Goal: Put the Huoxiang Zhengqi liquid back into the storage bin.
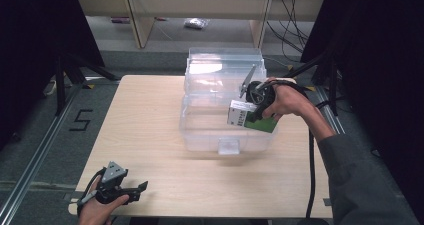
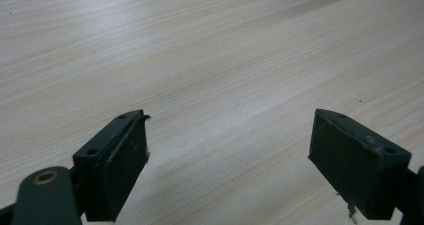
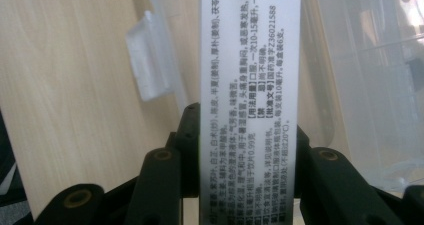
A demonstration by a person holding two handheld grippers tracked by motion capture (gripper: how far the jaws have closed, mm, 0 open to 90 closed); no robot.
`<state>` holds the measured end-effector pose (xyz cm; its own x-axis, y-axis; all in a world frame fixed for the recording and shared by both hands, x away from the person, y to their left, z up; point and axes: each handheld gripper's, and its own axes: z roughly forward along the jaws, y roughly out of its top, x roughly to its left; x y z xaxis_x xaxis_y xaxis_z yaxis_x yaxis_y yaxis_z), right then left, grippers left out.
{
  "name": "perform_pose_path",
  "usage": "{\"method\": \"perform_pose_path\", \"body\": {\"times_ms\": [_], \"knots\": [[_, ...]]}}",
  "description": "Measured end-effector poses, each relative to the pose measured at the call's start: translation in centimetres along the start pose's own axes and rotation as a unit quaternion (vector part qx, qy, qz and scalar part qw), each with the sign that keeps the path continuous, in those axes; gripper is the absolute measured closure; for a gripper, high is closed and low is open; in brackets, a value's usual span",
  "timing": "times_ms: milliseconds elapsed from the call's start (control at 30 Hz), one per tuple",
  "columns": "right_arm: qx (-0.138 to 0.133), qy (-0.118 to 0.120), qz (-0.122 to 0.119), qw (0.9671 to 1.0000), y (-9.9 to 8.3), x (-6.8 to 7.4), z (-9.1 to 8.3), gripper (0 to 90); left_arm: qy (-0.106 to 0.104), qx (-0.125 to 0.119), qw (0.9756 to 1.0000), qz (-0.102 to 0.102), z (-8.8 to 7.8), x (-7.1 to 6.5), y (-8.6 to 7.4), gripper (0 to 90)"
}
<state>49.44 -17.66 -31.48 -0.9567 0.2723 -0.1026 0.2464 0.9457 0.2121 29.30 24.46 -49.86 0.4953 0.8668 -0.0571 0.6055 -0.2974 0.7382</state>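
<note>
We see a pale wooden table (image 1: 150,135) in a dim room, with grey floor and wooden shelving beyond its far edge. Our right gripper (image 1: 255,106) hangs over the near right part of a clear plastic bin (image 1: 220,80) and is clenched on a green and white box (image 1: 251,119); in the right gripper view the two black jaws press on either side of the box (image 3: 250,85), whose white face with lines of small black print runs up the middle of the picture. Behind the box in that view lie the bin's translucent wall and its latch (image 3: 147,60), with table wood to the left. The bin stands at the middle of the table's far half. Our left gripper (image 1: 140,188) rests at the near left corner, well apart from the bin, its jaws spread wide with nothing but bare wood (image 2: 210,60) between them.
</note>
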Motion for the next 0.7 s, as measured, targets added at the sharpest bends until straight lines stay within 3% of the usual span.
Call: {"method": "perform_pose_path", "body": {"times_ms": [33,67,567,700], "knots": [[0.003,-0.001,0.009,1.0000,0.0,-0.1,0.1,64.9,0.000,-0.001,1.0000,-0.002,0.0,0.0,0.0,15.1],[0.002,-0.002,-0.003,1.0000,0.0,-0.4,0.4,64.9,-0.002,-0.001,1.0000,-0.002,0.0,0.0,0.0,15.1],[0.019,-0.003,-0.006,0.9998,0.0,-1.5,3.1,64.9,0.003,-0.001,1.0000,-0.003,-0.1,0.0,0.0,15.1],[0.017,-0.002,0.004,0.9998,-0.2,-1.6,3.6,64.8,0.003,0.003,1.0000,0.001,-0.1,0.0,0.0,15.1]]}}
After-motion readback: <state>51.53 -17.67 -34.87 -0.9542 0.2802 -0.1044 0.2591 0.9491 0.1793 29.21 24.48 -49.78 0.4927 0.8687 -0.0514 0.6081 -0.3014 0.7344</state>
